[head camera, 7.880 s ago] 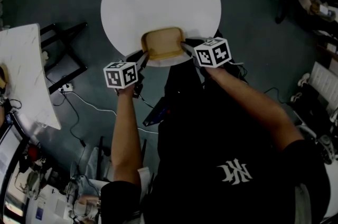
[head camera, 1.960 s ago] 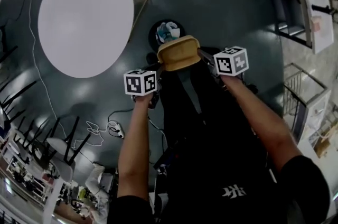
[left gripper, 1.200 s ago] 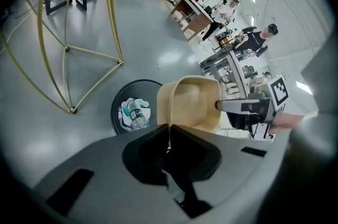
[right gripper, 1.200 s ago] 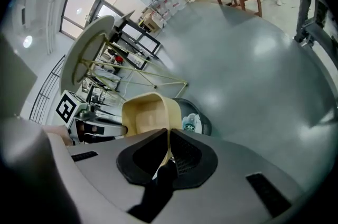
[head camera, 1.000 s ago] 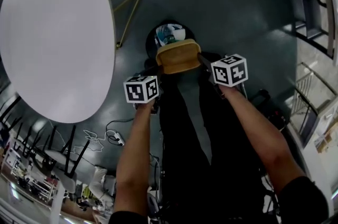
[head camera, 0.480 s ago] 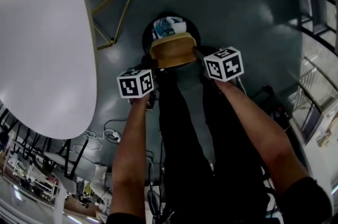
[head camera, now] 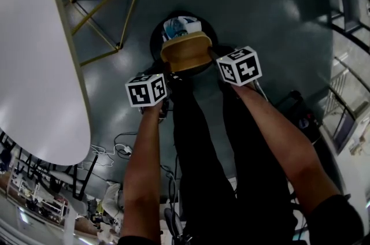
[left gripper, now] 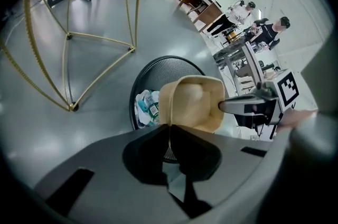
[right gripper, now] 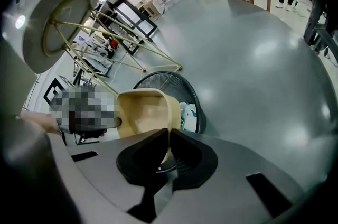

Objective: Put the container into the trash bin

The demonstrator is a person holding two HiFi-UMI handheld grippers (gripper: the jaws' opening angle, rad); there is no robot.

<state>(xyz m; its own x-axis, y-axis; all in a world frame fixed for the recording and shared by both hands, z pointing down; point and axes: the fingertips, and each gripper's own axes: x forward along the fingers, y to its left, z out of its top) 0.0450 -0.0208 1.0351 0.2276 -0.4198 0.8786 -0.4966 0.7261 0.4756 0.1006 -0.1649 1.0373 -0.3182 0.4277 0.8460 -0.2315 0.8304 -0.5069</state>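
A tan, shallow container (head camera: pixel 185 52) hangs just above a round black mesh trash bin (head camera: pixel 157 37) on the floor. My left gripper (head camera: pixel 164 77) is shut on the container's left rim (left gripper: pixel 168 112); my right gripper (head camera: pixel 213 56) is shut on its right rim (right gripper: pixel 168 136). In the left gripper view the container (left gripper: pixel 191 103) covers the bin's right half (left gripper: pixel 158 67). In the right gripper view the container (right gripper: pixel 143 111) hides the bin's near left part (right gripper: pixel 174 80). Inside the bin lies blue and white waste (head camera: pixel 180 25), partly hidden.
A round white table (head camera: pixel 32 53) on gold wire legs (head camera: pixel 98 1) stands left of the bin. Cables and a power strip (head camera: pixel 121 148) lie on the dark floor by my legs. Shelving (head camera: pixel 347 93) lines the right edge. People stand far off (left gripper: pixel 264 27).
Both grippers have sunk with the container, which now sits closer over the bin's mouth. The table has slid further to the left of the head view.
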